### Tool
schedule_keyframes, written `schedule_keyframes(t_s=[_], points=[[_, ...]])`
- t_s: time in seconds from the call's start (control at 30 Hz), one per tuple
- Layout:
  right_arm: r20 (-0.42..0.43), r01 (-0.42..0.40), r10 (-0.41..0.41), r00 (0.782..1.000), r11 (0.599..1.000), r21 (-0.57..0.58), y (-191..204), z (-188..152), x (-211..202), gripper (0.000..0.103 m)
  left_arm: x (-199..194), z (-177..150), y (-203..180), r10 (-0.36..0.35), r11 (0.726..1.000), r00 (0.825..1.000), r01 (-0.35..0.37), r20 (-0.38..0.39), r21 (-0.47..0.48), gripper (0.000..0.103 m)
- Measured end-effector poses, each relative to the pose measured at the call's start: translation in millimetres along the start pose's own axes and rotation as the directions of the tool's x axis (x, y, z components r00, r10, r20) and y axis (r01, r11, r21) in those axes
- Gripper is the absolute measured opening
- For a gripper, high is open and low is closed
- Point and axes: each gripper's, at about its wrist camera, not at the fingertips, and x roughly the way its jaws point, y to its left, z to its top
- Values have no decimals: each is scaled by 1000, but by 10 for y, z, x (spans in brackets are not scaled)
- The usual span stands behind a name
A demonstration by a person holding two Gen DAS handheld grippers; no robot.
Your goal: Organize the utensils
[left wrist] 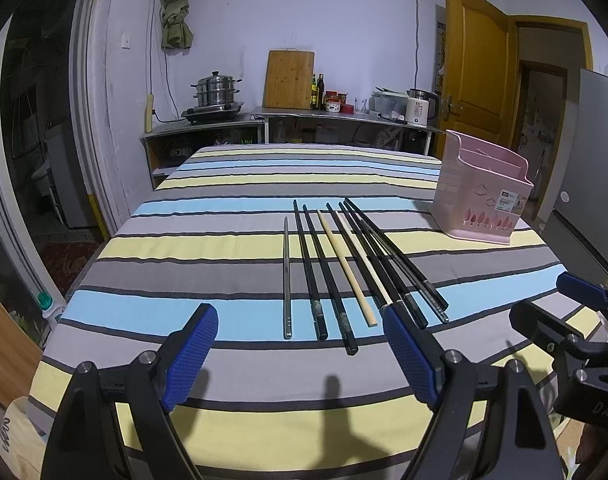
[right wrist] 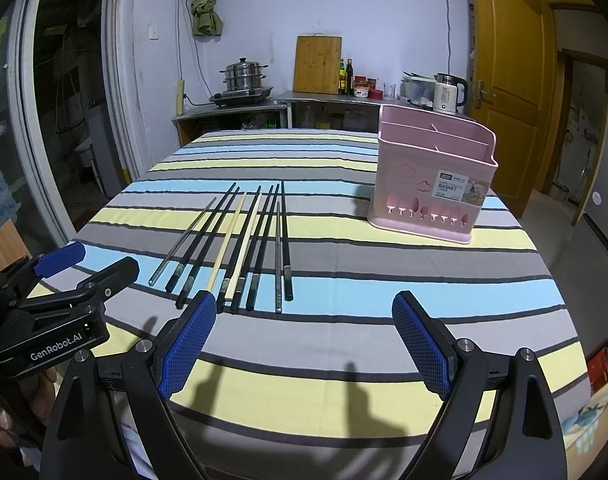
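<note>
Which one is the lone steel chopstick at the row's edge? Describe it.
On the striped tablecloth, a row of chopsticks lies left of the pink plastic utensil basket. The outermost stick farthest from the basket is the silver metal chopstick: grey and shiny, beside black neighbours.

Pale wall (left wrist: pixel 344 20), wooden door (left wrist: pixel 476 72), steel counter (left wrist: pixel 344 114), striped tablecloth (left wrist: pixel 224 248)
</note>
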Motion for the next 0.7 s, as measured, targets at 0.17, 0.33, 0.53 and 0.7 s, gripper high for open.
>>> schedule_keyframes(t_s=[0.17, 0.33, 0.53, 0.7], points=[[1, -1, 1, 1000, 1000, -1, -1, 0, 1, 90, 0, -1, -3, 0, 1000, 1000, 0, 0, 0, 85], [2, -1, 1, 1000, 1000, -1, 1, 1, 1, 90, -2, 0, -3, 1, 1000, 1000, -1, 0, 0, 85], [3, 1, -1, 1000, 1000, -1, 0, 0, 0, 90, -14, 3, -11, 0, 1000, 1000, 0, 2, 0, 85], [2, 1, -1, 1000, 1000, 0, 0, 1, 1, 90, -18, 13, -14, 0, 1000, 1000, 0, 1, 2, 85]])
